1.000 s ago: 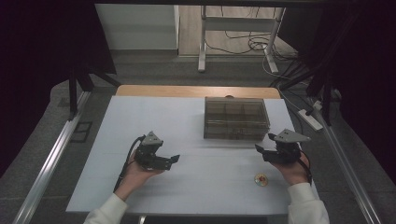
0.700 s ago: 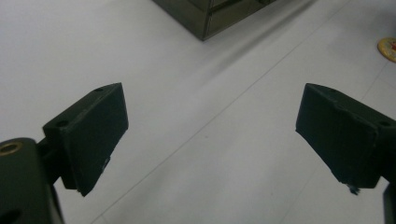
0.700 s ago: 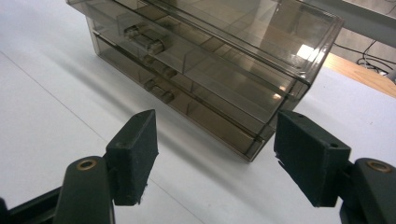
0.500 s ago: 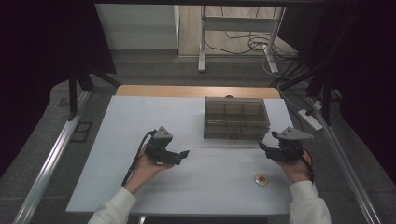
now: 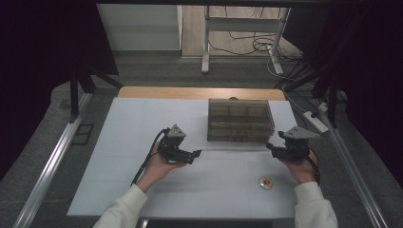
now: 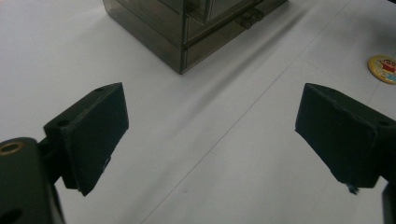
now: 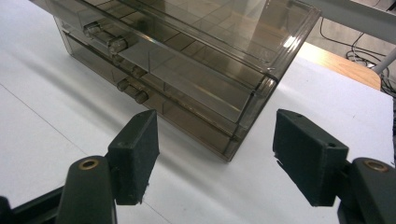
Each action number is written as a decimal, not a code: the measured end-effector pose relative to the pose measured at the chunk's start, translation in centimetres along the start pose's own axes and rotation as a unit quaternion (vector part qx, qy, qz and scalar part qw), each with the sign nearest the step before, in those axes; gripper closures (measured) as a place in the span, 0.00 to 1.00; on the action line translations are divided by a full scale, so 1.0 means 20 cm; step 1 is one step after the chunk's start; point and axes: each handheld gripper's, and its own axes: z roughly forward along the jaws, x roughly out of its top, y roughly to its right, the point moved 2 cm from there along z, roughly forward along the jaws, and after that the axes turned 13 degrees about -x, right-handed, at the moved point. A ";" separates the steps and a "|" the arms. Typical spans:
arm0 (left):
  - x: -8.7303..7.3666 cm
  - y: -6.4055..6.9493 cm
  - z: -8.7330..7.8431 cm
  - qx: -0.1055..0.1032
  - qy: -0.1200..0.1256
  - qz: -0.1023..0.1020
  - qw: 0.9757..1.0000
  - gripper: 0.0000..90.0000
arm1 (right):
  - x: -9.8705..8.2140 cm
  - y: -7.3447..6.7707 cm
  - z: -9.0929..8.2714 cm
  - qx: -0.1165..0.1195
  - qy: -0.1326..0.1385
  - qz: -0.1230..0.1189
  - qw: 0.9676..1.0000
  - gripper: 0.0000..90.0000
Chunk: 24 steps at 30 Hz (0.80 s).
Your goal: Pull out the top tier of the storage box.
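A smoky transparent drawer box (image 5: pixel 240 118) stands at the back right of the white table (image 5: pixel 119 142). In the right gripper view its drawers (image 7: pixel 177 60) are pushed in, with small round handles (image 7: pixel 116 44) along the front. My left gripper (image 5: pixel 195 155) hovers left of the box's front, jaws open and empty. In the left gripper view the left gripper (image 6: pixel 210 116) faces a box corner (image 6: pixel 182 42) and a round yellow-and-red badge (image 6: pixel 383 69). My right gripper (image 5: pixel 272 148) is open at the box's front right corner; in its own view the right gripper (image 7: pixel 215 140) has that corner just ahead.
The badge (image 5: pixel 265 182) lies flat on the table in front of the right hand. A wooden strip (image 5: pixel 199 92) runs along the table's far edge. Metal rails (image 5: pixel 52 161) flank the table, and cables (image 5: pixel 266 45) and a frame lie on the floor beyond it.
My left gripper has moved right and a little away from the person, toward the box. The right gripper has barely shifted. Both stay open.
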 end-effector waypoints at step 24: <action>0.15 -0.02 0.14 -0.018 0.003 0.008 1.000 0.12 | 0.00 0.05 0.04 -0.008 -0.005 0.010 1.000 0.38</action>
